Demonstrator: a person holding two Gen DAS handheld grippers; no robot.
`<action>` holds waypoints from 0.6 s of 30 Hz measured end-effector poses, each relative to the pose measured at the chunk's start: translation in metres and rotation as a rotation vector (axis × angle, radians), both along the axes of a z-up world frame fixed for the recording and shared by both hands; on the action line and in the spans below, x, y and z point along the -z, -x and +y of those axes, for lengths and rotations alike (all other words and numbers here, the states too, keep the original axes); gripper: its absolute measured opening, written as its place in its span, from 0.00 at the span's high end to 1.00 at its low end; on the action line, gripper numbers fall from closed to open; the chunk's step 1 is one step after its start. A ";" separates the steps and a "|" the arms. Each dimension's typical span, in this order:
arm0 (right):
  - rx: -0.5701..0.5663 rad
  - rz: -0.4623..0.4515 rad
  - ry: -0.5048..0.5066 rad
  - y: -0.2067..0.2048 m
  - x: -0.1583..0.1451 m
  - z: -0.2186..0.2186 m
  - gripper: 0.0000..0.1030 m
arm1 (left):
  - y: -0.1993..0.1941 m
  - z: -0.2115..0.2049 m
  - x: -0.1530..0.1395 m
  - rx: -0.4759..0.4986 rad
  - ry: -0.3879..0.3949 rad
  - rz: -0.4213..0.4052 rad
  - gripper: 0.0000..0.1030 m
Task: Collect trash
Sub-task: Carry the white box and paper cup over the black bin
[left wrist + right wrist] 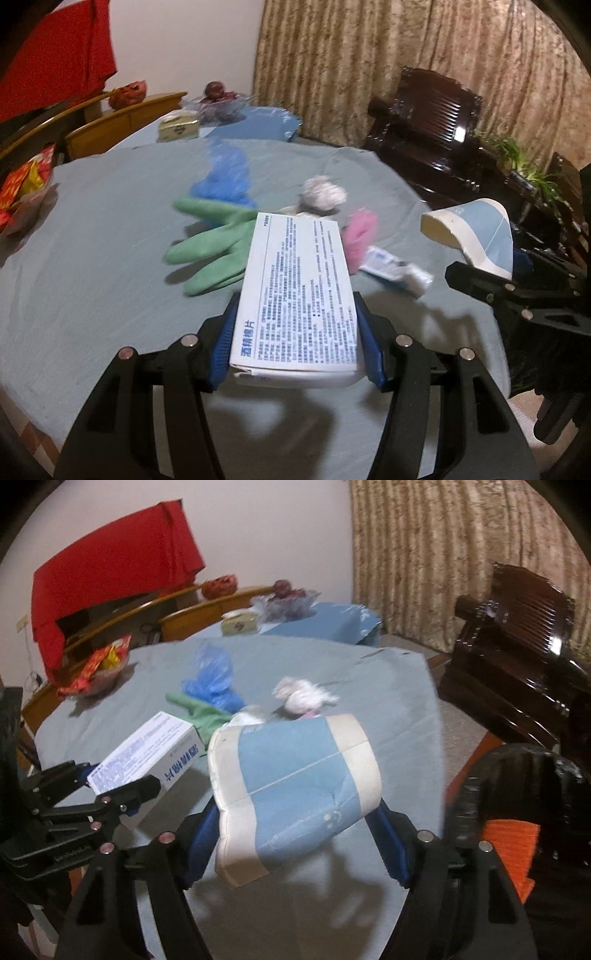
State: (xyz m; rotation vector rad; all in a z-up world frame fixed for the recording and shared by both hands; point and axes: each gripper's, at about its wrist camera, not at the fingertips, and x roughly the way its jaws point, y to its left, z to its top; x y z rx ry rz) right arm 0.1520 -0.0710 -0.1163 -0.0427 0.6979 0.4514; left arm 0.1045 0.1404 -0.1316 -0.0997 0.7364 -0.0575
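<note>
My left gripper (297, 347) is shut on a white printed carton (295, 291) and holds it above the grey-clothed table (92, 295); the carton also shows in the right wrist view (147, 753). My right gripper (295, 834) is shut on a blue and cream soft pack (295, 782), also lifted; the pack shows at the right of the left wrist view (476, 236). On the table lie a green glove (210, 251), a blue plastic bag (225, 177), a crumpled white tissue (321, 194), a pink item (360, 236) and a small tube (395, 271).
A black bin with an orange patch (517, 834) stands right of the table. A snack bowl (99, 672), a tissue box (240, 622) and a fruit dish (284, 598) sit at the far side. A dark wooden chair (517, 646) stands right; wooden chairs (125, 118) stand behind.
</note>
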 end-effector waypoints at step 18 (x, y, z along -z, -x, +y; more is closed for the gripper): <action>0.315 -0.058 -0.007 0.010 -0.024 -0.148 0.28 | -0.037 -0.145 -0.034 0.286 0.071 -0.075 0.46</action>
